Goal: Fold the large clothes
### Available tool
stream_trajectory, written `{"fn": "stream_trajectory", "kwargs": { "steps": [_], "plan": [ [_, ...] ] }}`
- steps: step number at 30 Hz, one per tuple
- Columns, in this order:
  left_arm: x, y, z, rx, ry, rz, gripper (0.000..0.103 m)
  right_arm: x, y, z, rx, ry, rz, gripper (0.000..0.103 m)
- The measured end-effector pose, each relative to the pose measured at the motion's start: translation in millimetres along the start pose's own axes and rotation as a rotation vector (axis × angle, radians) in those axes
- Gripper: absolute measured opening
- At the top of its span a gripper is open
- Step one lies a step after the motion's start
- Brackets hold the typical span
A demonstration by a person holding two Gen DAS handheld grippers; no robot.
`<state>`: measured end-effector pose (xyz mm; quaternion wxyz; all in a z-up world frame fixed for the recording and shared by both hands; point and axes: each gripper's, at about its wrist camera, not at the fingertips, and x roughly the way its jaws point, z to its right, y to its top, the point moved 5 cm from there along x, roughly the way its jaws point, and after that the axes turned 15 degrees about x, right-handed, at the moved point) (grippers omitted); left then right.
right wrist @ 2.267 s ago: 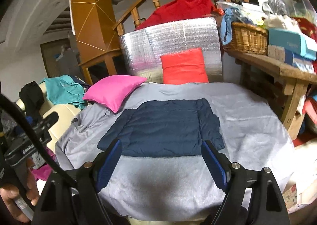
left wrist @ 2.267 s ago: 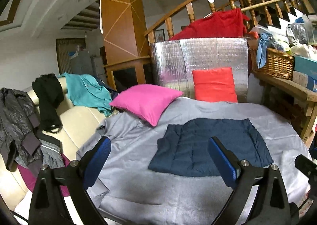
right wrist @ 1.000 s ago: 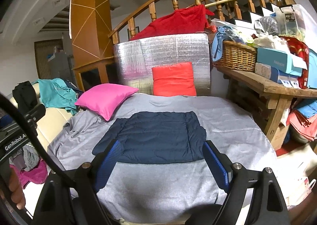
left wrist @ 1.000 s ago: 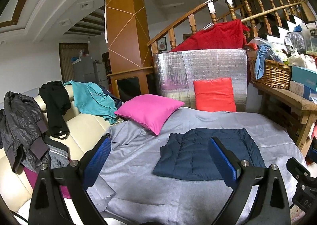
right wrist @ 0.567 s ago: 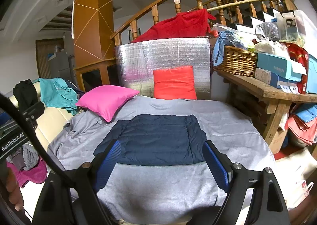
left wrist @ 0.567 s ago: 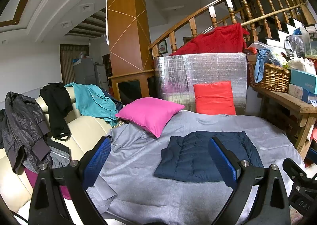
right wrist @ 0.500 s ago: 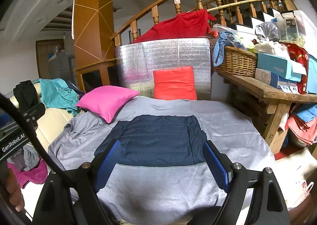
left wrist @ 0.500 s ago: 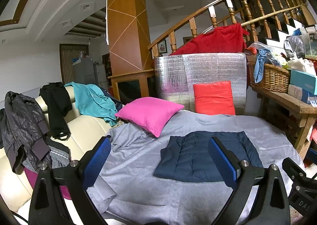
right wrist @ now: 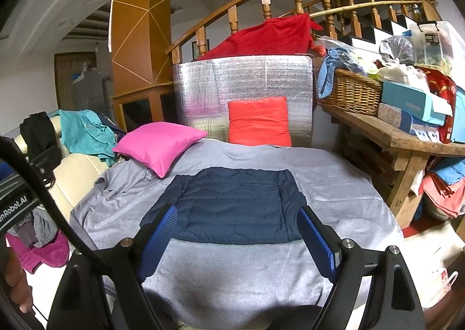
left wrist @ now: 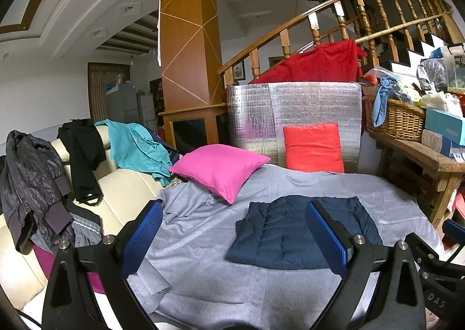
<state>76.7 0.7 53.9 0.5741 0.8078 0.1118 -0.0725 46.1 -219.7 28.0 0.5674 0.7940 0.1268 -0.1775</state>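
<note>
A navy jacket [right wrist: 229, 205] lies flat as a near rectangle on the grey sheet [right wrist: 232, 277], about mid-surface, with a pink pillow [right wrist: 158, 144] just beyond its far left corner and an orange pillow [right wrist: 258, 120] propped well behind it against a silver panel [right wrist: 247, 83]. Judged from this layout, the fold looks largely made, and the step in hand is either a last halving or setting the bundle aside. To do it well, each gripper should take one near corner, pinching all layers together so that the padded fill does not slide; both corners should then rise and travel as one, keeping the near edge straight, and be laid square on the far edge. At far left, unfolded clothes [left wrist: 37, 184] hang over the sofa [left wrist: 122, 187], apart from the work area. The left gripper [left wrist: 235, 238] hangs over the sheet's near left part, its blue pads [left wrist: 142, 235] spread wide, with nothing between them and no contact with cloth. The right gripper [right wrist: 238, 241] hangs above the bare sheet in front of the jacket's near edge, its pads [right wrist: 315, 240] likewise wide apart, empty and clear of the fabric. The bench [right wrist: 407, 138] with its basket [right wrist: 348, 91] stands at right.
</note>
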Motion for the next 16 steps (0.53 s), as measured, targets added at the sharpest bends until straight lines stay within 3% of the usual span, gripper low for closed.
{"fn": "stream_trajectory", "kwargs": {
  "steps": [11,16],
  "plan": [
    [17.4,2.0,4.2,0.006,-0.008,-0.021,0.098,21.3,3.8,-7.9,-0.009,0.019,-0.024,0.087],
    [44.4,-0.7,5.4,-0.046,-0.065,-0.043,0.098,41.6,13.2,-1.4,0.000,0.011,-0.035,0.087]
  ]
}}
